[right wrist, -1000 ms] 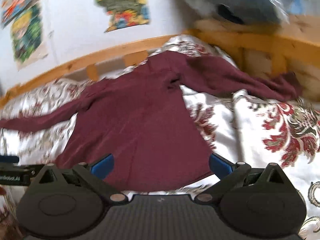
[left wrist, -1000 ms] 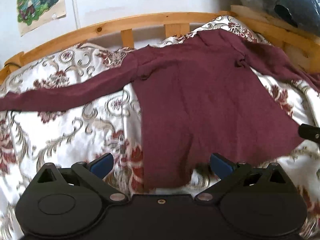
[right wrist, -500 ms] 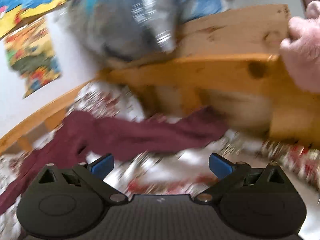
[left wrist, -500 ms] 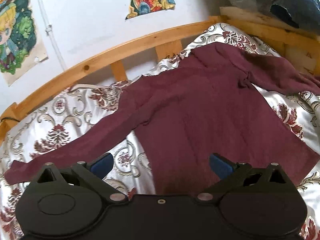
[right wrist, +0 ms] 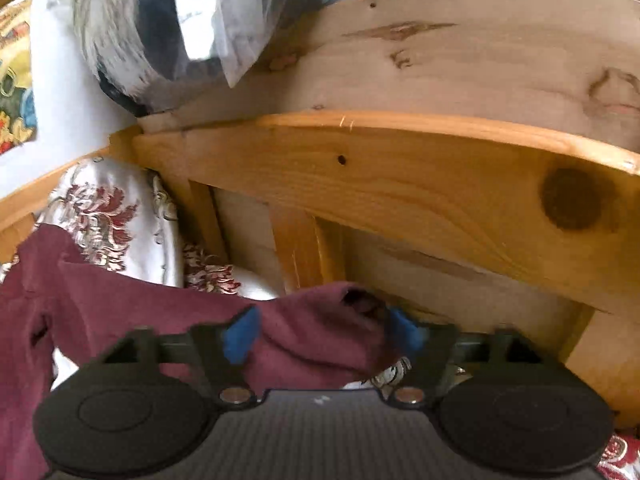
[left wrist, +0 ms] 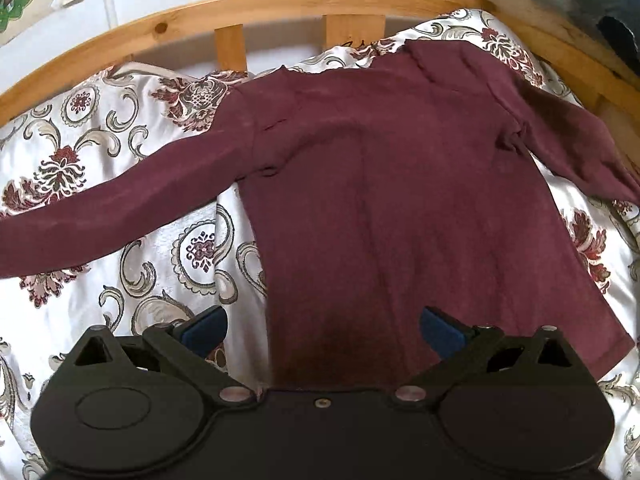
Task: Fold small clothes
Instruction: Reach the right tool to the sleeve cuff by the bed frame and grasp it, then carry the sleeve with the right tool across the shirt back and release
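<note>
A maroon long-sleeved shirt (left wrist: 384,200) lies flat on the bed (left wrist: 80,152), sleeves spread out, collar toward the wooden rail (left wrist: 240,8). The left claw (left wrist: 322,330) stands wide apart above the hem, holding nothing. The right claw (right wrist: 320,334) is apart, its blue pads (right wrist: 240,334) flanking the sleeve cuff (right wrist: 340,320) near the bed frame (right wrist: 400,184); contact cannot be told.

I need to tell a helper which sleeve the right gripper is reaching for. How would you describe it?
On the wooden-framed bed with the floral cream bedspread lies a maroon long-sleeved top. Its sleeve cuff by the wooden end rail sits between the open right gripper; the other sleeve lies free.
</note>
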The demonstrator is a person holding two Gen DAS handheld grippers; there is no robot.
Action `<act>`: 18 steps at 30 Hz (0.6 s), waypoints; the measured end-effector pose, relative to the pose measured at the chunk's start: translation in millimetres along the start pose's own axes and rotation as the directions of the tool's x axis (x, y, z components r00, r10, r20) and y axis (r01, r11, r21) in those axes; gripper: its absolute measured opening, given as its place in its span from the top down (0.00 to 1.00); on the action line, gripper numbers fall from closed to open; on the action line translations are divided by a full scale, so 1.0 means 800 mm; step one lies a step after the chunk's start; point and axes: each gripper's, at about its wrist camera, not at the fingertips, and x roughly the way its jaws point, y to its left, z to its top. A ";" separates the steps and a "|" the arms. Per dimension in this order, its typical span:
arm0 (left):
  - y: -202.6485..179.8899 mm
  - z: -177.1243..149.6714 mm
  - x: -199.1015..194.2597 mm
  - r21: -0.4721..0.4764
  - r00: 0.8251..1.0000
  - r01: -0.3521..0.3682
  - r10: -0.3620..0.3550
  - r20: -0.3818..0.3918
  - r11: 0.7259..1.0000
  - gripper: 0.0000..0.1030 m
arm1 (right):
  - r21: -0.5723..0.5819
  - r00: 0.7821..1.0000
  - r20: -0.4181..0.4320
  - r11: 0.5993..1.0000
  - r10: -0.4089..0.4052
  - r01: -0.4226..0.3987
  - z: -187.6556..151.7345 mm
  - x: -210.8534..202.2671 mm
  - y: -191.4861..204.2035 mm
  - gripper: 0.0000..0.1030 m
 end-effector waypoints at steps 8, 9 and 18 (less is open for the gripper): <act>0.003 0.006 -0.016 -0.014 0.998 0.048 -0.047 0.035 0.999 0.01 | -0.081 0.997 0.075 0.996 0.029 -0.023 0.010 -0.057 0.040 0.92; 0.005 0.007 -0.019 -0.019 0.998 0.057 -0.056 0.038 0.998 0.01 | -0.085 0.994 0.097 0.995 0.054 -0.046 0.017 -0.071 0.047 0.92; 0.034 0.011 -0.050 -0.102 0.986 0.090 -0.074 0.152 0.991 0.01 | -0.226 0.851 0.186 0.864 0.491 -0.450 0.065 -0.180 0.166 0.93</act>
